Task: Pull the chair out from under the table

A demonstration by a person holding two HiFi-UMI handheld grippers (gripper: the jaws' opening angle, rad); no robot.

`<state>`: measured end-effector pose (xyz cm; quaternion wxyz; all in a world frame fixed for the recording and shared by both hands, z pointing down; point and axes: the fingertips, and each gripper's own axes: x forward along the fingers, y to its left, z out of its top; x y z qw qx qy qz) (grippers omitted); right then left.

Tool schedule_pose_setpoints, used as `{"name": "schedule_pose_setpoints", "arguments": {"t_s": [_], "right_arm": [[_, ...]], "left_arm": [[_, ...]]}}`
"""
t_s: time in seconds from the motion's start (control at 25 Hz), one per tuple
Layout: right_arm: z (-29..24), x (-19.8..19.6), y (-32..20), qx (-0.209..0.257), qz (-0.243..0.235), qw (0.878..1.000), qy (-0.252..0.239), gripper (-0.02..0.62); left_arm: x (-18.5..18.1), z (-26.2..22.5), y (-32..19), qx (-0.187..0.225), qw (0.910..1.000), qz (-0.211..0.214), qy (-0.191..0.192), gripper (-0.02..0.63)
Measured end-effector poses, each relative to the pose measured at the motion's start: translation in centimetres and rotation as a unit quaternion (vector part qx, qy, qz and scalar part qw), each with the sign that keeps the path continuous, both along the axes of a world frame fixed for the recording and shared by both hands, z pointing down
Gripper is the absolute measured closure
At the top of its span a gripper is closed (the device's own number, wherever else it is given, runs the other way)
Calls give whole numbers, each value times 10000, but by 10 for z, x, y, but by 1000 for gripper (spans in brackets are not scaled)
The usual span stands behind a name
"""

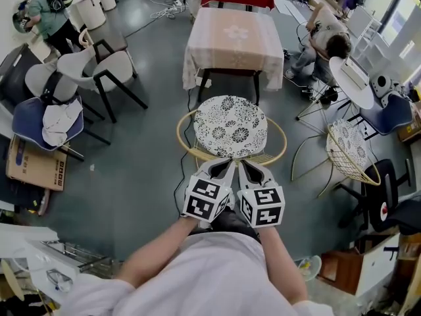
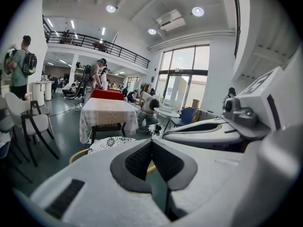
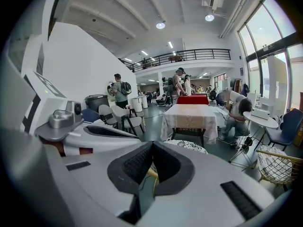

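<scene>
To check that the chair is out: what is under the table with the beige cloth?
Below the beige cloth only dark table legs and floor show. The hanging cloth hides the rest. The patterned chair stands before it.

Head view: I look steeply down from above onto the chair [image 1: 230,127]. Gripper views (low, side by side, close behind it): facing forward; all three share chair and table [image 1: 234,38].

The right hand-held gripper [image 3: 150,145] is closed, apparently on the chair [image 3: 189,146] rim.
</scene>
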<state>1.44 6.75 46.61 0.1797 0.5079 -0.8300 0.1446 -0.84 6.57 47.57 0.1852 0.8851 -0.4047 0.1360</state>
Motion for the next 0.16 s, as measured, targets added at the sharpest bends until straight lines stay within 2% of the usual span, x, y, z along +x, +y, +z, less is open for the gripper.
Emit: {"name": "schedule_pose_setpoints", "arguments": {"t_s": [0.16], "right_arm": [[0, -5, -1, 4, -45, 10000, 33, 593]], "left_arm": [[-3, 0, -1, -6, 10000, -17, 11, 600]]}}
